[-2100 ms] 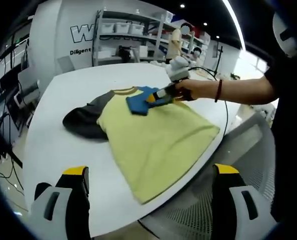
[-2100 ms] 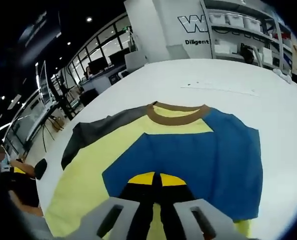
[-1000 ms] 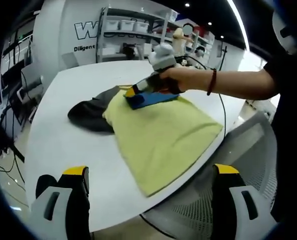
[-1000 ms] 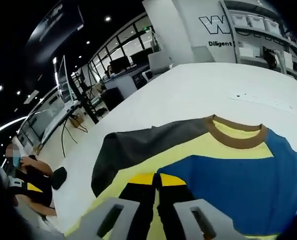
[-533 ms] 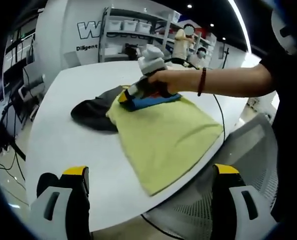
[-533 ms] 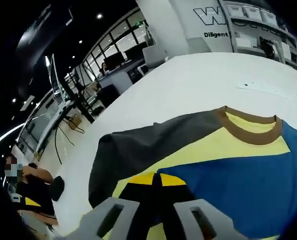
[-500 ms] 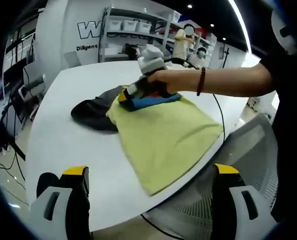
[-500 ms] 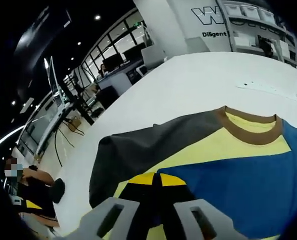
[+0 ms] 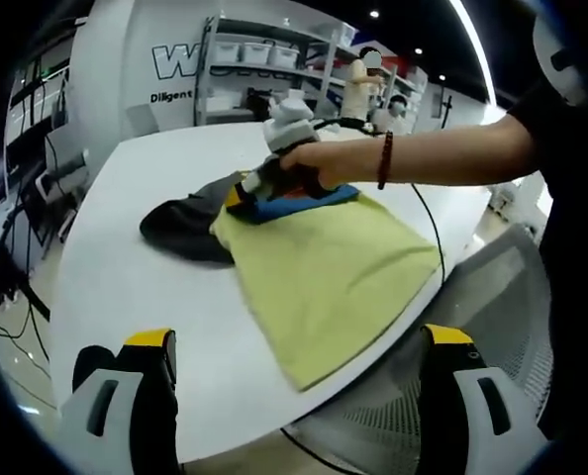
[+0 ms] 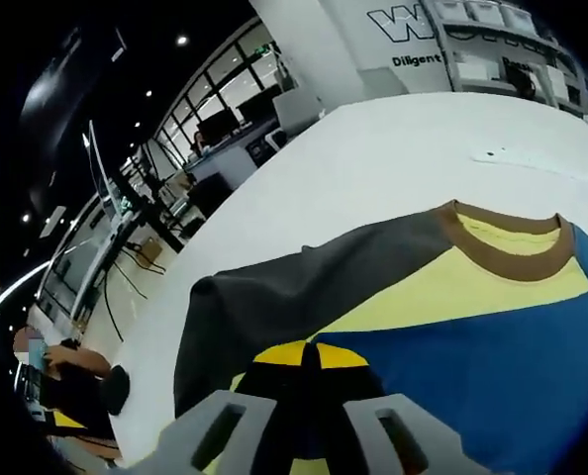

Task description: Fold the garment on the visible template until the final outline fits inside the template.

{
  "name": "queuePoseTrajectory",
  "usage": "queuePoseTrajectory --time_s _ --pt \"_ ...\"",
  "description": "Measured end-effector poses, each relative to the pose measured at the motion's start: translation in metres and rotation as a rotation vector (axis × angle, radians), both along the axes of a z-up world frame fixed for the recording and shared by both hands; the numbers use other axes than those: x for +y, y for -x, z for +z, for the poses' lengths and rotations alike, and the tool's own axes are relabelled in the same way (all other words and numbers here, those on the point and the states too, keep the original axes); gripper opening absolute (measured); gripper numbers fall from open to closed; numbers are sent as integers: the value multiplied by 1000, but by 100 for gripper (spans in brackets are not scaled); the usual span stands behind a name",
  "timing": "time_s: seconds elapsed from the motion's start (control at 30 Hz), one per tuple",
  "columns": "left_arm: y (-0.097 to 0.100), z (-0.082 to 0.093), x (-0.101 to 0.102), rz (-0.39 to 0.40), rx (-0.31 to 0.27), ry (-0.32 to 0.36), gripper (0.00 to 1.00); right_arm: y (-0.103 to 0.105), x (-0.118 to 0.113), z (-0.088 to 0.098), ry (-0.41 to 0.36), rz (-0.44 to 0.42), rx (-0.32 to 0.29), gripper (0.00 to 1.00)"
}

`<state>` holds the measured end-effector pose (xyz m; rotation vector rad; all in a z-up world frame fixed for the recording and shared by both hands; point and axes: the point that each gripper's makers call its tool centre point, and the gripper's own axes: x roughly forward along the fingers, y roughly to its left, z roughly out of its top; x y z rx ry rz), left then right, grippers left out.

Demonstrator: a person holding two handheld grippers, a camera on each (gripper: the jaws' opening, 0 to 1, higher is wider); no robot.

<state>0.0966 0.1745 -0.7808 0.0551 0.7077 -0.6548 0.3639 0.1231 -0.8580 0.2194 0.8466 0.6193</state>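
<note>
Fold barely begun: right gripper clamped on blue sleeve over shirt, left gripper idle, agape.

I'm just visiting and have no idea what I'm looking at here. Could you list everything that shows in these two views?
Garment: one, mostly yellow with a brown collar, on the white table, its hem near the table's edge.
Blue sleeve: one, folded over the yellow chest.
Grey sleeve: one, dark grey, spread out on the table's far side.
Table: one, white, rounded.
Shelving: one rack with white bins, against the back wall.
Desks with monitors: several, in the right gripper view's background.
People: a few, far off by the shelving and desks.
Left gripper: black and yellow jaws apart, above the table's near edge.
Right gripper: jaws closed on the blue sleeve.
Person's hand: holds the right gripper.
</note>
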Motion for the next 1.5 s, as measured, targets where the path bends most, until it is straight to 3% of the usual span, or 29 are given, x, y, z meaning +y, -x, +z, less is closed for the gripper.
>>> queuePoseTrajectory --time_s 0.27,0.6,0.83,1.17,1.33,1.5 --pt "-1 2 -1 -4 -14 6 99 -5 4 5 -34 -46 -9 0" --pt "0 4 1 1 -20 3 99 -1 17 8 -45 2 -30 3" --pt "-3 5 4 18 -29 -8 99 0 14 22 -77 20 -71 27" --pt "-10 9 1 21 -38 -1 99 3 2 32 -16 72 -140 77" --pt "-11 10 -2 12 -41 -5 99 7 -5 33 15 96 -153 90" --pt "-12 11 -4 10 -43 -9 99 8 -22 34 26 77 -154 96"
